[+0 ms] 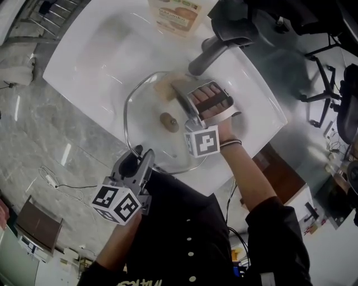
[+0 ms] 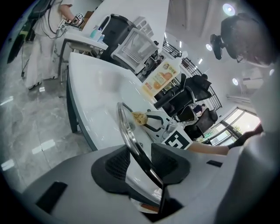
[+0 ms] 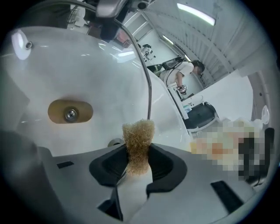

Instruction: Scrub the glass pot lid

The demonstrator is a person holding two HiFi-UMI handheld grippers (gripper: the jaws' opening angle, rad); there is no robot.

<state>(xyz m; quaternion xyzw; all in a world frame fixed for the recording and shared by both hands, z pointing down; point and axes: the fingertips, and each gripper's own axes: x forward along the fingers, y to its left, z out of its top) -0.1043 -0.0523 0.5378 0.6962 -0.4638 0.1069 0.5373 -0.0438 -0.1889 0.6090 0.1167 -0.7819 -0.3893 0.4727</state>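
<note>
Leaning over the white sink (image 1: 84, 61), the glass pot lid (image 1: 142, 106) stands tilted, its metal rim clamped between the left gripper's (image 2: 142, 159) fingers. The right gripper's (image 3: 138, 164) fingers pinch a tan scrub pad (image 3: 138, 135) that sticks out past their tips, near the lid's glass. The lid's knob (image 3: 70, 111) sits beyond those fingertips.

Nothing legible so far. The cream package (image 1: 178, 15) at the far edge of the white basin (image 1: 89, 67) has a printed label with an orange picture, but its lettering seems too blurred to read. The left marker cube (image 1: 118, 202) and the right marker cube (image 1: 201, 141), over the glass pot lid (image 1: 142, 120), show only black-and-white squares.
</note>
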